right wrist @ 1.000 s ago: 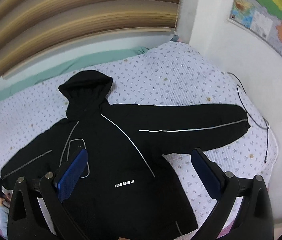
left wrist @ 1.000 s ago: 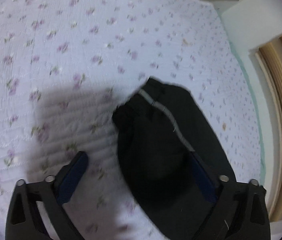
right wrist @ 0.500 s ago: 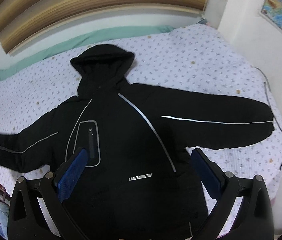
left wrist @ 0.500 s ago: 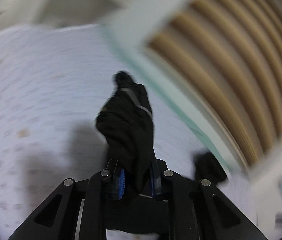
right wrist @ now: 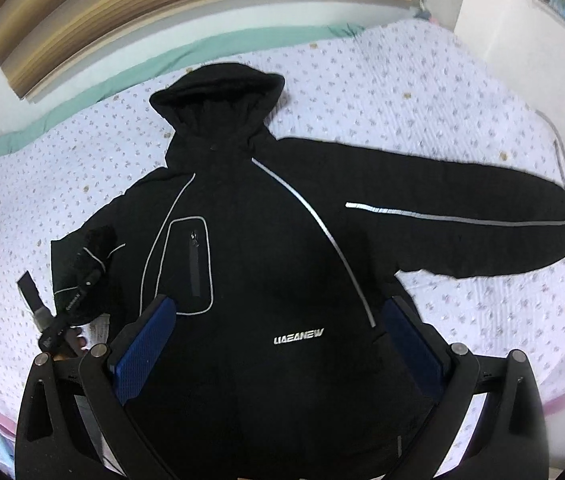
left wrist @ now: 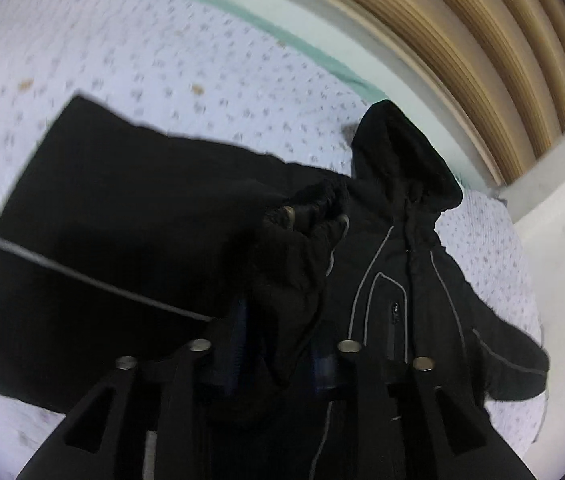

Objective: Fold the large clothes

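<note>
Jacket sleeve now swung over chest | left gripper clamped on cuff | right gripper apart

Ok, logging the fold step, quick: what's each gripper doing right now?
Left gripper: closed on the jacket sleeve cuff, lifted over the chest.
Right gripper: open, holding nothing, above the jacket.

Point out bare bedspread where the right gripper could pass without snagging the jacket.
Free: bedspread between hood and outstretched sleeve, and below that sleeve. Crowded: the other side, where the left gripper holds the folded-in sleeve.
</note>
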A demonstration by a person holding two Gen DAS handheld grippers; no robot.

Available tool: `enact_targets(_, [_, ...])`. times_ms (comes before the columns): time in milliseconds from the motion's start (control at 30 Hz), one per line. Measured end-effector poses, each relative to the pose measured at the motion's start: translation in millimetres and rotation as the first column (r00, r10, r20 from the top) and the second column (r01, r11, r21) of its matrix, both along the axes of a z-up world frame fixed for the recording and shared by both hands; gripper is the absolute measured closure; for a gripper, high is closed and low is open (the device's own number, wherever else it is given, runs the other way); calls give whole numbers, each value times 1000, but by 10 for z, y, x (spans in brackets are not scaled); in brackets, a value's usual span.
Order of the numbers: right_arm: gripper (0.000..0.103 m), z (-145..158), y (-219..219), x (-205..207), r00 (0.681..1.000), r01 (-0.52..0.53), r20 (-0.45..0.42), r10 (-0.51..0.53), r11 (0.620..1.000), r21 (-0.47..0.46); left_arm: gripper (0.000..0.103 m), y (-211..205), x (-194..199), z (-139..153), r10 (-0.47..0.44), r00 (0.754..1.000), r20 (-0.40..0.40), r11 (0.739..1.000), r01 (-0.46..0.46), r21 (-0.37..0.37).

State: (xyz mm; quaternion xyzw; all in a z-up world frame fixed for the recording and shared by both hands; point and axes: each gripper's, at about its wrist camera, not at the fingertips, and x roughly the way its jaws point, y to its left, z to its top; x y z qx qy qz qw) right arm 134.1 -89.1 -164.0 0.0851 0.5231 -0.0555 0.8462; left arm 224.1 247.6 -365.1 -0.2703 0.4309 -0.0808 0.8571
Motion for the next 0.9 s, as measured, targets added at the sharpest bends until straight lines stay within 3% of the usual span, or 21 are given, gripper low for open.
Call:
enact_targets(100, [0, -58, 128, 116, 999, -44, 9, 44, 999, 28, 34, -143, -90, 8, -61, 998, 1, 998, 61, -18])
enact_targets(133, [0, -51, 187, 143, 998, -66, 20, 65, 997, 34, 30, -225, -118, 83, -92, 996, 1, 996, 92, -19])
enact_targets(200, [0, 4, 423, 240, 986, -153, 80, 149, 986, 58, 29, -300, -200, 192, -130, 991, 23, 989, 132, -65])
enact_targets(267, [0, 50, 705, 370, 957, -260, 160, 243, 961, 92, 29, -373, -333, 395, -168, 981, 94, 967, 182, -179])
enact_targets(333, [0, 2, 936, 527, 920, -363, 209, 332, 922, 137, 28, -305, -489, 577, -147, 978, 151, 958, 179, -224])
enact_targets(500, [0, -733, 1540, 1111, 848, -527, 164, 504, 768, 364, 26, 63, -825, 948, -58, 982, 180, 987, 84, -140])
enact_targets(567, [0, -1043, 1780, 1214, 820, -561, 140, 555, 732, 387, 26, 258, -965, 988, -26, 985, 172, 991, 48, -125])
enact_targets(633, [0, -1406, 2024, 1350, 809, -564, 86, 582, 727, 391, 26, 437, -1094, 985, 13, 990, 143, 995, 2, -99])
enact_targets(700, [0, -1633, 2118, 1448, 828, -524, 51, 558, 739, 425, 26, 585, -1238, 931, 55, 993, 107, 997, -48, -65])
enact_targets(800, [0, -1948, 2229, 1561, 842, -476, 33, 539, 712, 516, 26, 770, -1406, 833, 112, 992, 60, 992, -108, -62])
enact_targets(900, [0, -2117, 2460, 1552, 821, -505, -13, 571, 736, 450, 26, 876, -1451, 690, 165, 986, 15, 984, -164, -74])
